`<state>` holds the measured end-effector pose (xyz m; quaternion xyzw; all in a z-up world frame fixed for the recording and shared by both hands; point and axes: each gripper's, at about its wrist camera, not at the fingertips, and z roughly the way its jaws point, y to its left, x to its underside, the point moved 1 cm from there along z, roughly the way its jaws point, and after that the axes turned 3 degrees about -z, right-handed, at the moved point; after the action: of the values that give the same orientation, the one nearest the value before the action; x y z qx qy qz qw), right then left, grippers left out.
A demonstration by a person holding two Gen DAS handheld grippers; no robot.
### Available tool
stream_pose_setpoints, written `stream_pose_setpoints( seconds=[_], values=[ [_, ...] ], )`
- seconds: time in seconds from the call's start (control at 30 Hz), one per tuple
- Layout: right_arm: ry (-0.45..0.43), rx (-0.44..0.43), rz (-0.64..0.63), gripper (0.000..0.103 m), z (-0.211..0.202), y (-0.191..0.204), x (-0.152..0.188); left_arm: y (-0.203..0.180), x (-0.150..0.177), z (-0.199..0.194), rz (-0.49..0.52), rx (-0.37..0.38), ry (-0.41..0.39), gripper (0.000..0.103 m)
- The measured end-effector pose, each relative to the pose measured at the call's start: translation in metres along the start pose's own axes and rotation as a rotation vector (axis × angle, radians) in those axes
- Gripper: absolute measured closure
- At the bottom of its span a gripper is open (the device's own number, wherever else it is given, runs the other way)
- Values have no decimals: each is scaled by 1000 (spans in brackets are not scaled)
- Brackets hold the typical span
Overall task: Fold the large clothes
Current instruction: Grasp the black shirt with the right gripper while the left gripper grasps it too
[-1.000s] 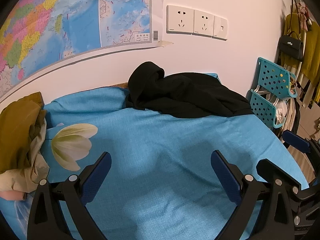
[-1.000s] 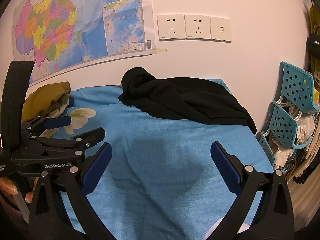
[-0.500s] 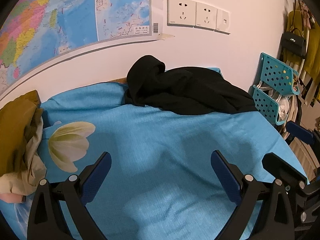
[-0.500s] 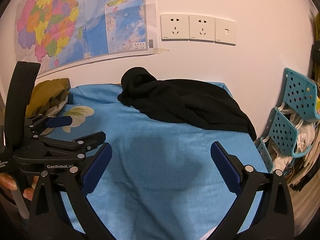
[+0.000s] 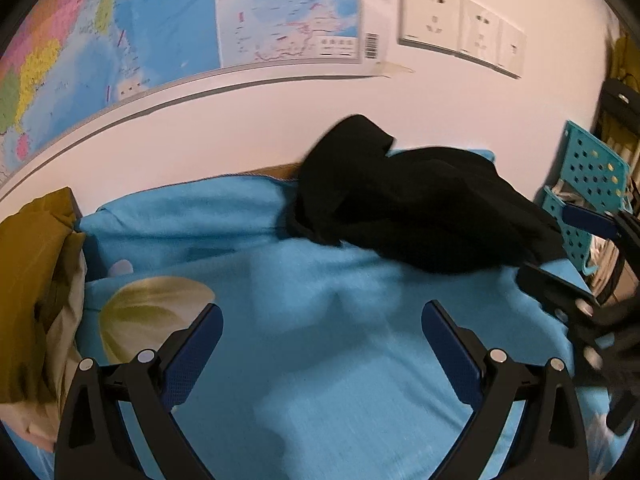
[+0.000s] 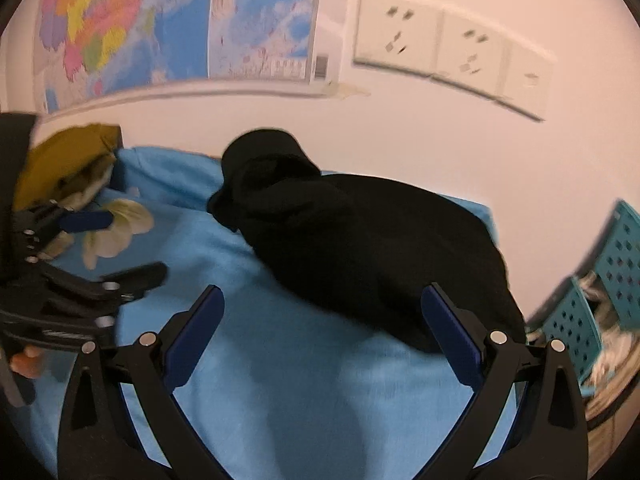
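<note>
- No writing can be read: the print on the colourful paper wall map [image 5: 168, 32] and its barcode is blurred.
- The left gripper [image 5: 322, 326] stands wide open, blue-padded fingers [image 5: 192, 352] empty above the blue bed sheet [image 5: 320, 360].
- The right gripper [image 6: 322, 308] also gapes wide, holding nothing.
- The crumpled black fabric garment [image 6: 360, 248] lies heaped on the sheet against the wall, below the white wall sockets [image 6: 440, 44].
</note>
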<state>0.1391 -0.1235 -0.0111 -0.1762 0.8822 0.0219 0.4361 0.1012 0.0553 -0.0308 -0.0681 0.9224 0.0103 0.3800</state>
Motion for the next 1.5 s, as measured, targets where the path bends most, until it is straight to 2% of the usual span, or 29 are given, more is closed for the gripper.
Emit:
stream_pose_setpoints(
  seconds=[0.23,0.3,0.33,0.37,0.43,0.6,0.67,0.7,0.73,0.77,0.8,0.83,0.9,0.93,0.97,1.03,1.17,1.2,1.23,1.27,1.3,1.33,1.43,1.5],
  values=[
    [98,-54,-4,8,80,-13,-20,18,-13,23,-30,-38,11,7],
    [97,-115,-1,29,90,-11,-24,22,-14,29,-33,-50,17,7],
    [107,-161,-3,54,92,-9,-25,25,-14,32,-34,-58,20,7],
    [105,-187,-15,70,88,-7,-27,28,-15,34,-38,-64,22,7],
    [66,-189,-50,90,73,-6,-30,34,-15,36,-49,-67,26,7],
    [-49,-234,-19,94,-5,-37,-28,40,-19,40,-58,-71,17,7],
    [-66,-217,-8,94,-28,-50,-22,41,-22,41,-49,-75,8,7],
    [-36,-213,-15,93,-33,-54,-16,42,-24,43,-47,-74,6,7],
    [2,-208,-29,84,-32,-55,-9,41,-25,45,-42,-72,5,7],
    [43,-177,-51,67,-27,-54,-1,40,-26,47,-35,-74,4,7],
    [76,-160,-62,56,-23,-52,2,39,-26,49,-29,-76,2,7],
    [113,-143,-77,40,-18,-51,6,38,-27,52,-19,-79,0,7],
    [73,-114,-93,25,-22,-45,6,37,-28,54,-7,-79,-1,7],
    [42,-118,-97,12,-26,-42,3,37,-28,55,-1,-79,-3,7],
    [1,-140,-108,6,-27,-33,-2,37,-29,56,1,-80,-4,7],
    [-17,-158,-146,6,-19,-16,-8,39,-30,57,-6,-77,-1,7],
    [55,-130,-240,7,26,18,-21,44,-28,57,-21,-83,6,7],
    [99,-139,-234,11,45,22,-22,45,-27,57,-23,-85,9,7],
    [125,-161,-221,33,53,20,-21,46,-27,57,-23,-87,10,7],
    [174,-216,-189,62,65,19,-20,47,-26,56,-23,-90,9,7],
    [185,-244,-163,78,69,14,-20,46,-26,54,-20,-92,10,7],
    [144,-233,-153,95,61,8,-23,48,-26,53,-11,-91,6,7],
    [29,-191,-125,97,19,-14,-37,51,-27,52,7,-92,-4,7],
    [-61,-124,-119,99,-20,-32,-53,51,-29,50,15,-77,-16,7]
  ],
)
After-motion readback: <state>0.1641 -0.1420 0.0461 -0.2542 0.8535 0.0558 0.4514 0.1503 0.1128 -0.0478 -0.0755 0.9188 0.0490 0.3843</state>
